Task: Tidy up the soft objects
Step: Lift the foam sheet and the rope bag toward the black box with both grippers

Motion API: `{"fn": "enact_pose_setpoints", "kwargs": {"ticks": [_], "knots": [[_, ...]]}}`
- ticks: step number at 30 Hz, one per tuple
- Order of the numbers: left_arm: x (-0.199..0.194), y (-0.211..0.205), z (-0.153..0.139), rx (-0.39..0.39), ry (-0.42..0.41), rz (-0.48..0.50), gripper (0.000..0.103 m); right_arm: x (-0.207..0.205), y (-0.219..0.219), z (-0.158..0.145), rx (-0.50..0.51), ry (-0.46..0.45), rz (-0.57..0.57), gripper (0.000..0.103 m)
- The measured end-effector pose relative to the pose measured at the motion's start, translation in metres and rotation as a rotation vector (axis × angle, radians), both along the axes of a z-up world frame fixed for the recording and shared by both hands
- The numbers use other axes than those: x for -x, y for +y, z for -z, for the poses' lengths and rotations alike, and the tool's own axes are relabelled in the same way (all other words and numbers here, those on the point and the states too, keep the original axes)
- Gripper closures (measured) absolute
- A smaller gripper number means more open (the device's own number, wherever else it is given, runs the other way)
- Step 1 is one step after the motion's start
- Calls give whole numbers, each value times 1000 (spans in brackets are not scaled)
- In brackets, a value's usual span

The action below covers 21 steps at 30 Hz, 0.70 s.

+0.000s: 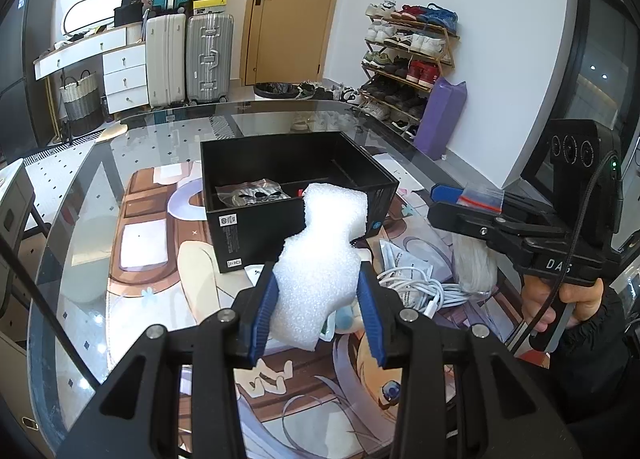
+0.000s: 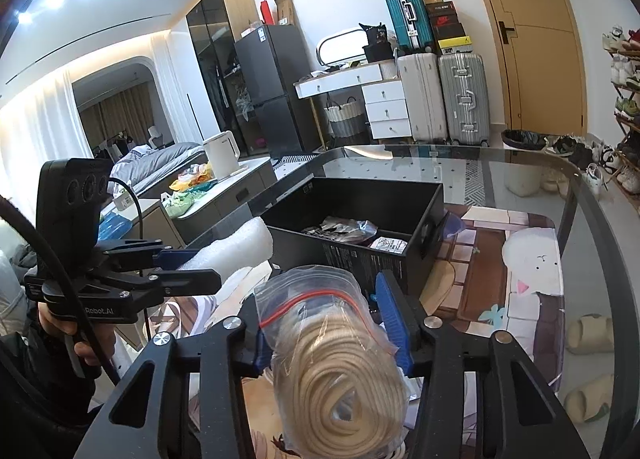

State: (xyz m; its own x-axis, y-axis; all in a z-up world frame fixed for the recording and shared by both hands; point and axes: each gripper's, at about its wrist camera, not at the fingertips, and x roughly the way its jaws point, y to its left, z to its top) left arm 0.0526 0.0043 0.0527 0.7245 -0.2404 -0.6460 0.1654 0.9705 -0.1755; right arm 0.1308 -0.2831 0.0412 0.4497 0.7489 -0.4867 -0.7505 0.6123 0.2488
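My left gripper [image 1: 318, 311] is shut on a white foam sheet [image 1: 320, 259] and holds it above the table, just in front of the open black box [image 1: 256, 235]. The foam also shows in the right wrist view [image 2: 236, 249], near the box's left corner. My right gripper [image 2: 332, 323] is shut on a clear zip bag of coiled beige cord [image 2: 340, 371], held above the mat in front of the black box [image 2: 360, 255]. In the left wrist view the right gripper [image 1: 464, 203] holds the bag [image 1: 476, 259] to the right of the box. The box holds a silvery packet [image 1: 252, 193].
A white cable [image 1: 416, 291] and a paper packet [image 1: 404, 255] lie on the printed mat [image 1: 140, 219] on the glass table [image 1: 88, 299]. Suitcases [image 1: 208, 59], drawers and a shoe rack [image 1: 408, 63] stand beyond the table.
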Motion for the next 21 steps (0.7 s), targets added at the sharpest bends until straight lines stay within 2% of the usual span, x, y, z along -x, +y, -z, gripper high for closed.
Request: {"fn": "enact_pose_setpoints", "kwargs": {"ticks": [12,21], "knots": [[-4,4,1,4,-3,-15,65,4,1,-9,-10,-22,-2,57],[-17,10,-8,4,-43,-60,65,-6,3,-28,-35,-49,34,57]]}}
